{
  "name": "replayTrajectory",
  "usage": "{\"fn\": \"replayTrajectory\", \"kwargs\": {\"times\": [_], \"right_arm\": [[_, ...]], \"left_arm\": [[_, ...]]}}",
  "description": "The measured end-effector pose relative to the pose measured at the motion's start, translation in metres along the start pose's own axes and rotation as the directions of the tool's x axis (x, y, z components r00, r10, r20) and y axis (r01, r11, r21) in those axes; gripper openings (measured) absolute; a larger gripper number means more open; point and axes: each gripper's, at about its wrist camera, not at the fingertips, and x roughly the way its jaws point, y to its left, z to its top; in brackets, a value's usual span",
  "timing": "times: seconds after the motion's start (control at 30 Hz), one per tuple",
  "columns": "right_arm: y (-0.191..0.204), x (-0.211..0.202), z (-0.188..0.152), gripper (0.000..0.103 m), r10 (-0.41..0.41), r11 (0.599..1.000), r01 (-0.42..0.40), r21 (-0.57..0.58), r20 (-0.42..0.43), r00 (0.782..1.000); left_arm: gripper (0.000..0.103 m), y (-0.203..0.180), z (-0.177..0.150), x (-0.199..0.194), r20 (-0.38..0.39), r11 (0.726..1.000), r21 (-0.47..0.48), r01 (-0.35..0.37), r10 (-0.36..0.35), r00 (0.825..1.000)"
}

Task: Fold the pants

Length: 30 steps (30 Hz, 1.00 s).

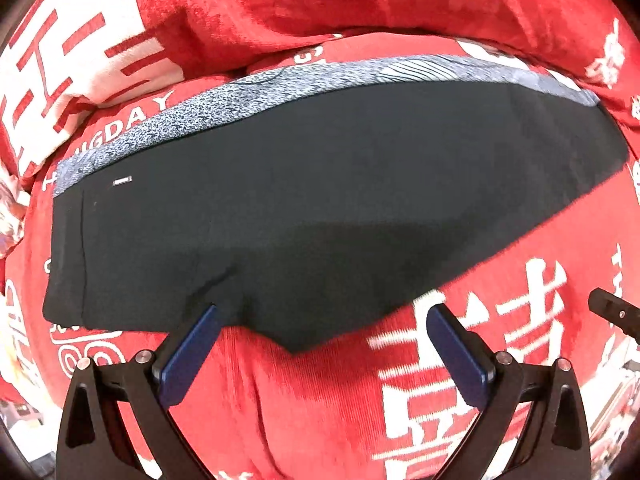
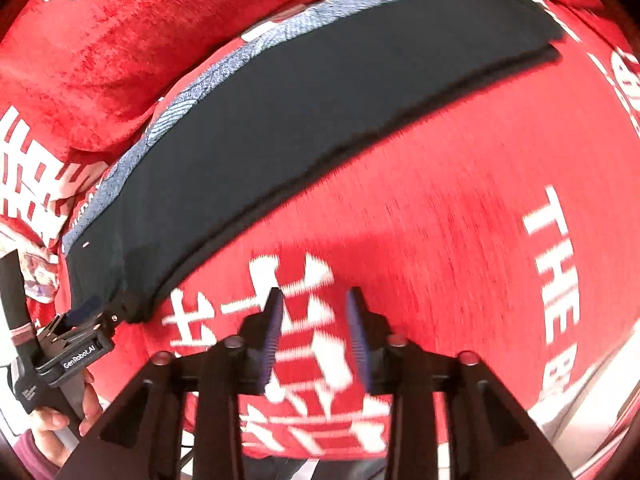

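Observation:
Black pants [image 1: 320, 200] with a speckled grey waistband [image 1: 180, 128] lie folded into a long flat band on a red blanket [image 1: 540, 240]. My left gripper [image 1: 323, 309] is open wide just above their near edge; its blue pads [image 1: 192, 344] hold nothing. In the right wrist view the pants [image 2: 300, 120] run diagonally from lower left to upper right. My right gripper [image 2: 315, 292] hovers over bare blanket [image 2: 440, 220] beside them, its jaws apart and empty. The left gripper [image 2: 92, 316] shows at the pants' lower-left corner, held by a hand [image 2: 60, 412].
A bunched-up fold of the red blanket with white characters [image 1: 360, 0] rises behind the pants. The tip of the right gripper [image 1: 612, 308] shows at the right edge of the left wrist view. Bare blanket stretches to the right of the pants.

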Motion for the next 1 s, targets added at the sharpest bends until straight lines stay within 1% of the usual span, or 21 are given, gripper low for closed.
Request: {"fn": "replayTrajectory", "kwargs": {"times": [0.03,0.17,0.3,0.37,0.5,0.6,0.77,0.87,1.0], "right_arm": [[0.001,-0.004,-0.004,0.043,0.003,1.000,-0.003,0.012,0.003,1.000],[0.002,-0.016,-0.023,0.047,0.018,0.998,-0.019,0.058,0.023,1.000],[0.000,-0.026,-0.035,0.049,0.034,0.995,-0.037,0.088,0.034,0.999],[-0.003,-0.028,-0.038,0.052,0.038,0.995,-0.042,0.092,0.041,0.998],[-0.010,-0.026,-0.037,0.053,0.046,0.994,-0.049,0.098,0.037,0.998],[-0.020,-0.022,-0.029,0.053,0.066,0.993,-0.068,0.093,0.018,0.998],[-0.044,-0.024,-0.005,0.053,0.097,0.993,-0.097,0.069,0.000,0.995],[-0.066,-0.030,0.014,0.053,0.109,0.991,-0.108,0.077,-0.002,0.994],[-0.100,-0.045,0.038,0.053,0.134,0.985,-0.137,0.104,0.029,0.991]], "left_arm": [[0.103,0.000,-0.011,-0.005,-0.001,1.000,0.005,0.003,-0.003,1.000],[0.103,-0.005,-0.022,-0.020,-0.010,0.999,0.034,0.016,-0.015,1.000],[0.103,-0.011,-0.019,-0.023,0.002,0.998,0.051,0.020,-0.021,1.000],[0.103,-0.015,-0.016,-0.023,0.006,0.999,0.050,0.020,-0.020,1.000],[0.103,-0.028,-0.013,-0.021,0.007,0.999,0.036,0.013,-0.013,1.000],[0.103,-0.045,-0.011,-0.016,-0.007,1.000,0.021,-0.003,0.003,1.000],[0.103,-0.081,-0.002,-0.011,-0.028,1.000,0.014,-0.027,0.027,0.999],[0.103,-0.114,0.012,-0.013,-0.037,0.999,0.028,-0.028,0.029,0.999],[0.103,-0.160,0.034,-0.020,-0.023,0.998,0.066,-0.018,0.019,1.000]]}}
